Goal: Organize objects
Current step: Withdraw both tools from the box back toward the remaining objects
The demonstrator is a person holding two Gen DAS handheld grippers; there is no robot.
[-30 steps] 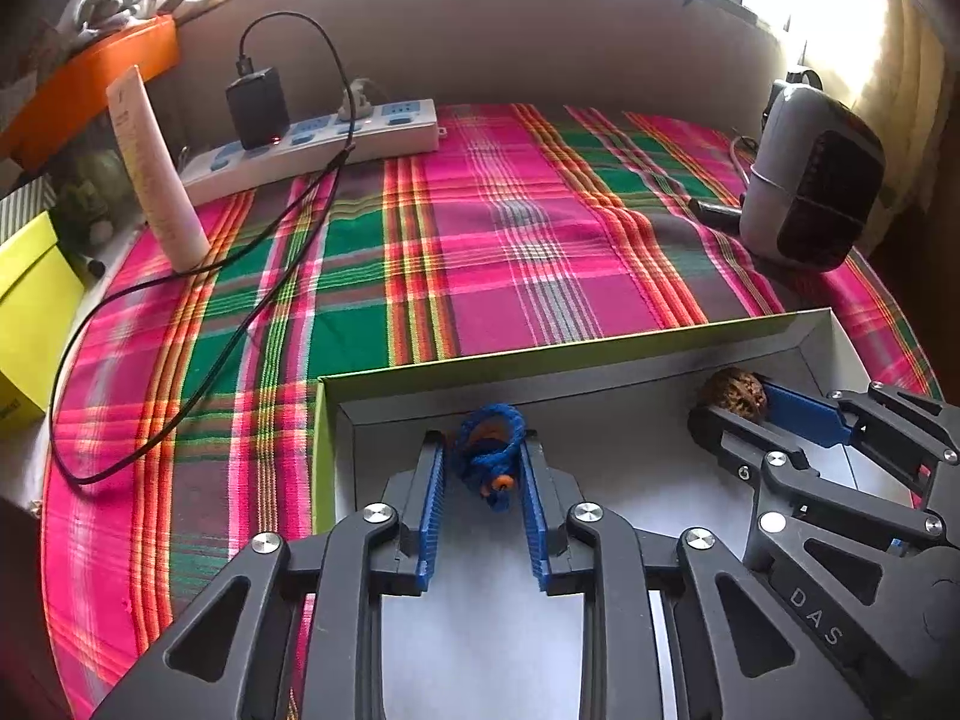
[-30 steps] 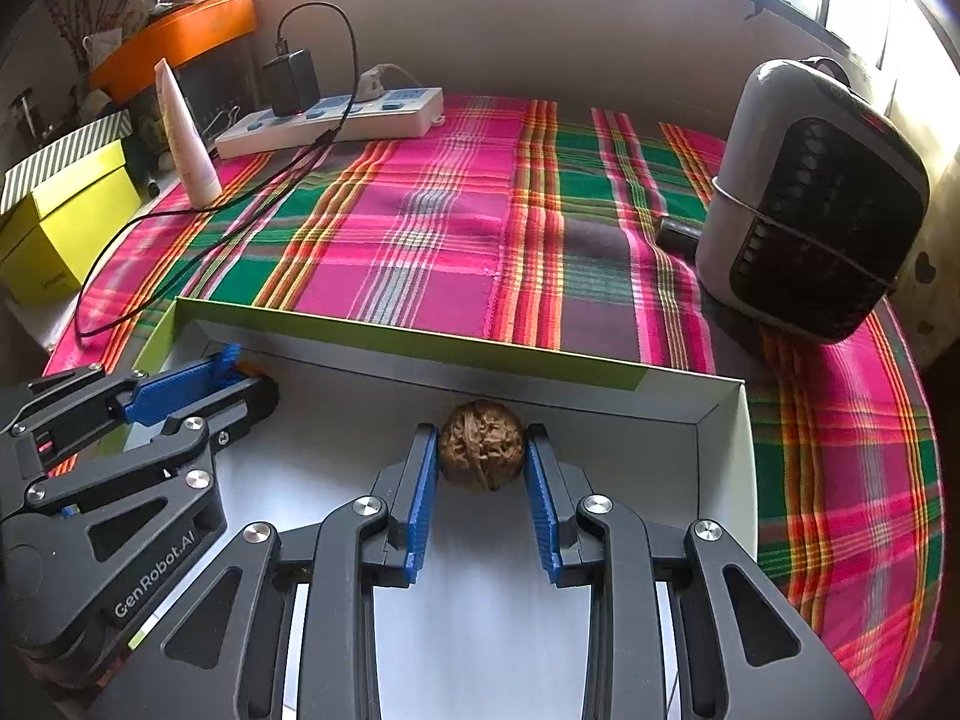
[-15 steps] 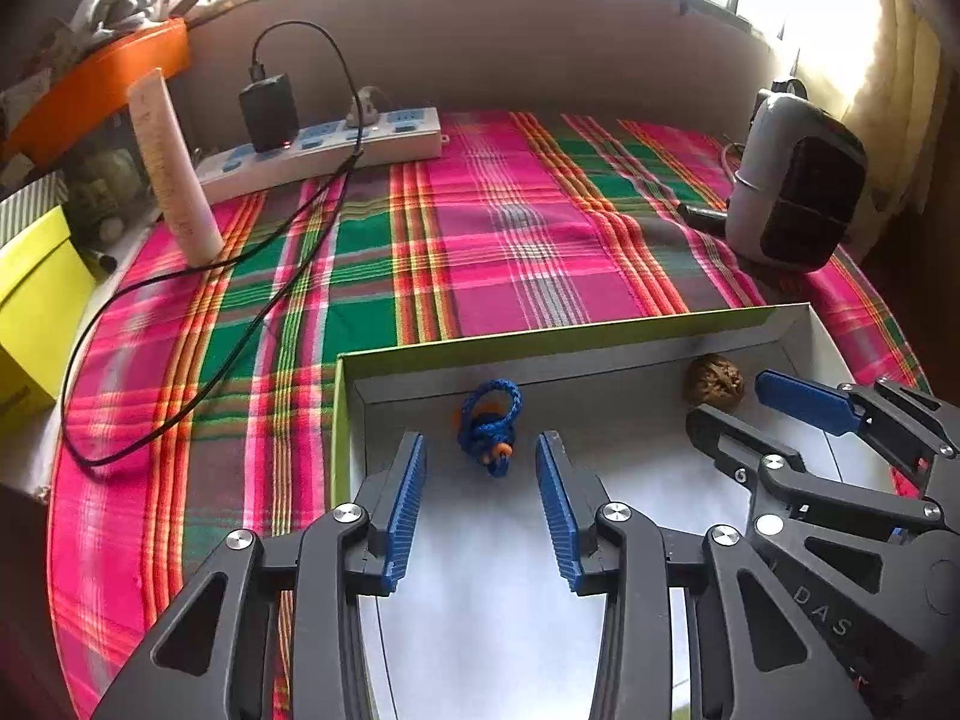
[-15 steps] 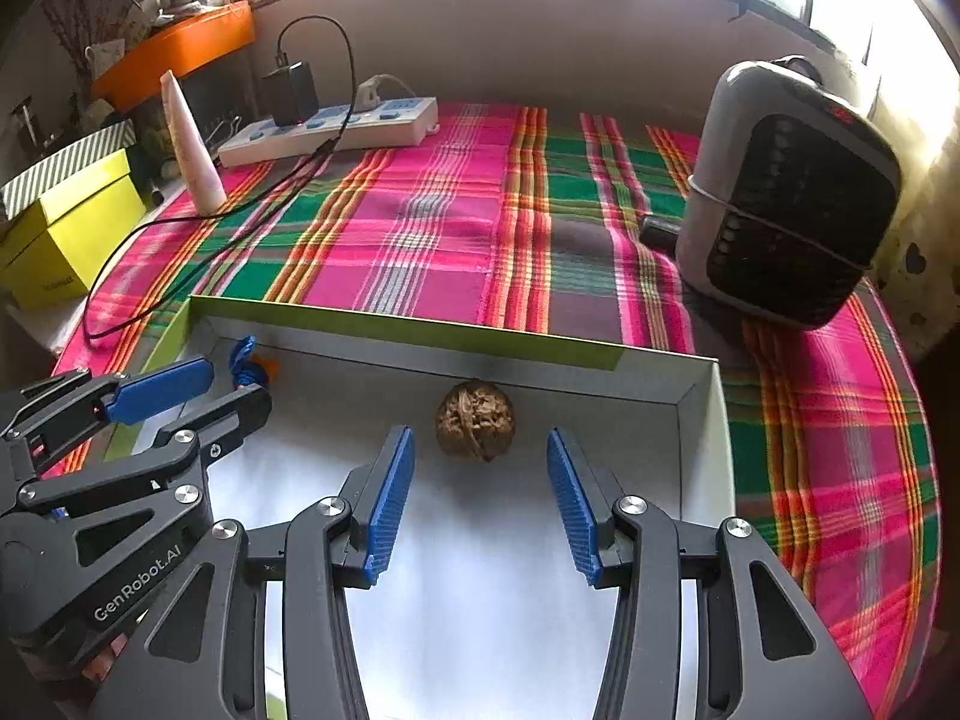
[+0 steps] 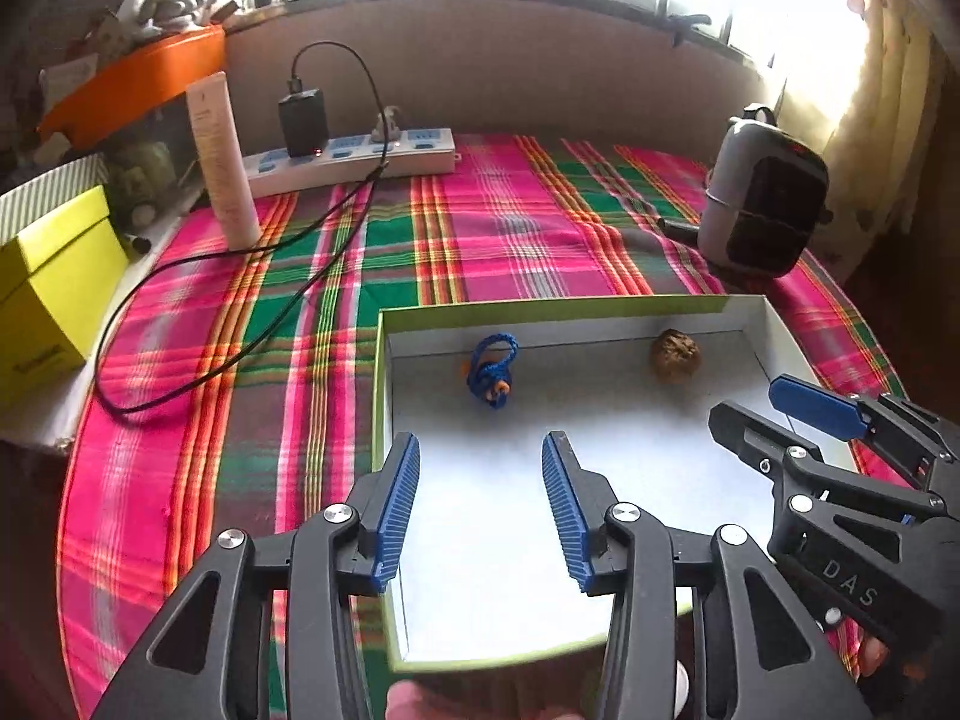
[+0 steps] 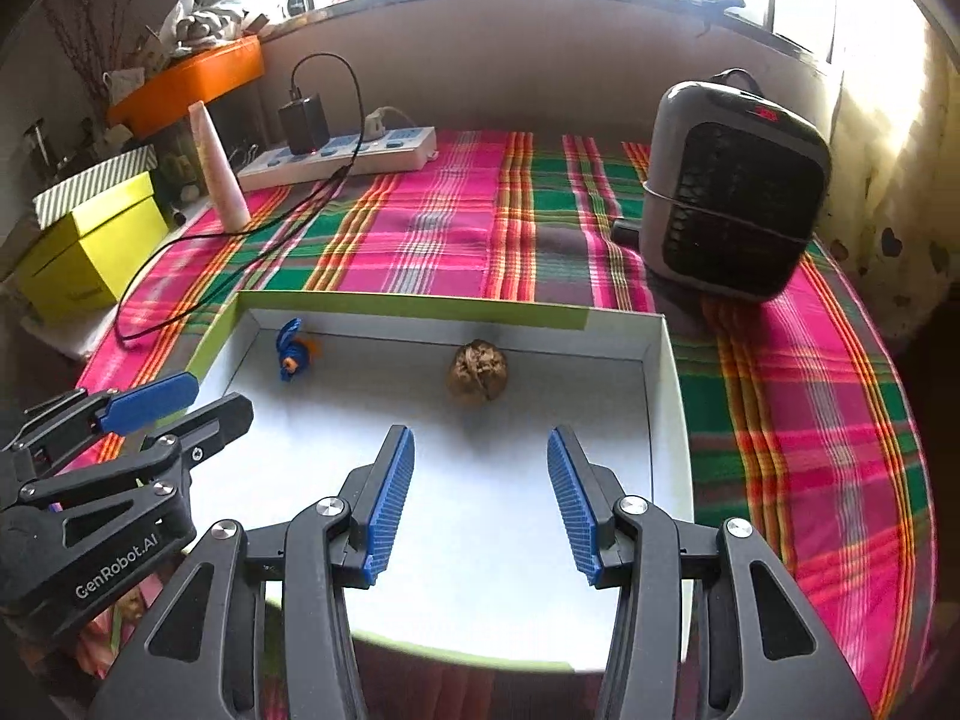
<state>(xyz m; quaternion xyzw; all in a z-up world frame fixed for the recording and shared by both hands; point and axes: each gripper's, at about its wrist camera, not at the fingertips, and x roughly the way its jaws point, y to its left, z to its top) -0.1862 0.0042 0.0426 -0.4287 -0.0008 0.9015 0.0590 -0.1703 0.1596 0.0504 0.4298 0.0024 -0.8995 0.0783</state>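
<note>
Lying on the white floor of a shallow box (image 5: 379, 396), close to its far wall, are the two things being sorted: a blue cord loop with an orange bead (image 5: 491, 371) toward the left corner and a walnut (image 5: 676, 355) toward the right. The left gripper (image 5: 480, 498) hangs above the box floor, nearer the camera than the cord loop; its jaws have just been opening, and they stand apart with nothing between the blue ribbed pads (image 5: 396, 510). The right gripper (image 6: 480, 495) is likewise parted and holds nothing, hanging on the near side of the walnut (image 6: 478, 371), apart from it. From the right wrist view the cord loop (image 6: 292, 353) sits near the box's far left corner, beyond the tips of the left gripper. The box has a lime-green outer rim (image 6: 414, 303) and rests on a pink, green and orange plaid cloth (image 5: 480, 228). Beyond it on the cloth stand a small grey heater (image 6: 732, 192), a white power strip (image 5: 354, 159) with a black charger plugged in, and a pale upright tube (image 5: 219, 162). A yellow box (image 5: 48, 294) sits off the cloth at the left.
</note>
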